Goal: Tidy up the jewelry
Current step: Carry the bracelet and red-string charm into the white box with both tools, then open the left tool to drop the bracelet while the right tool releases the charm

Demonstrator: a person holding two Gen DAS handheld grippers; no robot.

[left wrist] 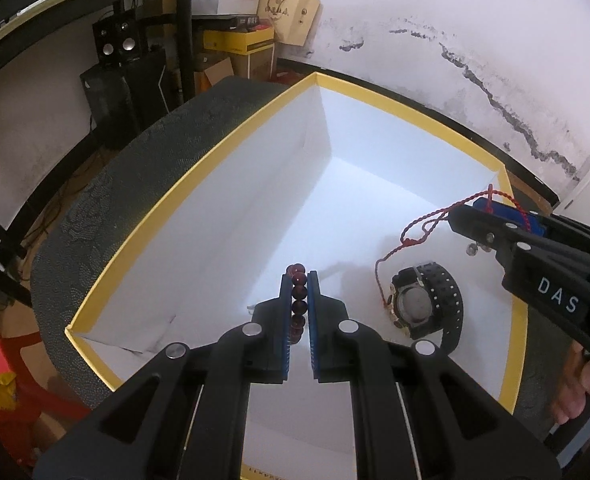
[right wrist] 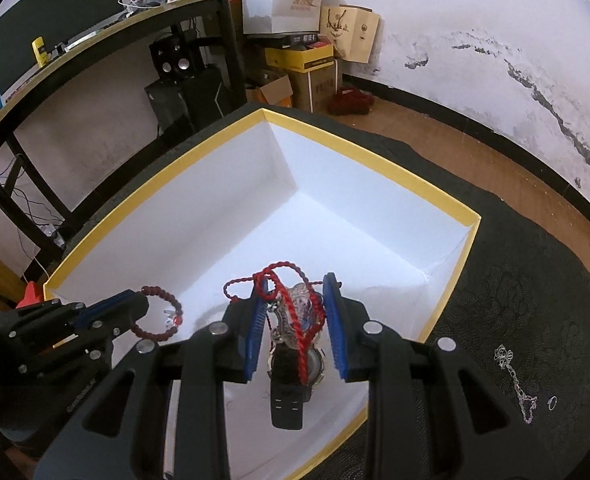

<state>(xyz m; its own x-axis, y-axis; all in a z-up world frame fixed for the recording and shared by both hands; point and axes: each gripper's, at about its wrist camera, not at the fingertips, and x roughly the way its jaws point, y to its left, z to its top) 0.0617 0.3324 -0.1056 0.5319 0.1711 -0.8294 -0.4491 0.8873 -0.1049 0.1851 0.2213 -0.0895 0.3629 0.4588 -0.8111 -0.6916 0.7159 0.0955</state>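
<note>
**Two pieces held over the open box**

A dark bead bracelet [left wrist: 298, 300] is pinched between the narrowly set fingers of the left tool [left wrist: 298, 280]; in the right wrist view the loop is seen hanging free ahead of that tool, above the white floor of the yellow-rimmed box [left wrist: 143, 236]. It is judged that the bracelet is held there so that it can be let down into the box beside what already lies inside.

To the right of the left tool, a black watch [left wrist: 427, 304] lies on the box floor, apparently already sorted. A red twisted cord [right wrist: 291, 300] with a pale pendant [right wrist: 299, 316] is seen between the fingers of the right tool [right wrist: 295, 312], directly over the watch. The fingers stand moderately apart, and whether the cord is gripped or merely draped over one pad cannot be told.

Further right of the right tool, outside the box, a silver chain [right wrist: 515, 384] and a small ring [right wrist: 551, 402] lie on the dark-clothed desk [right wrist: 535, 300], not yet put away.
</note>
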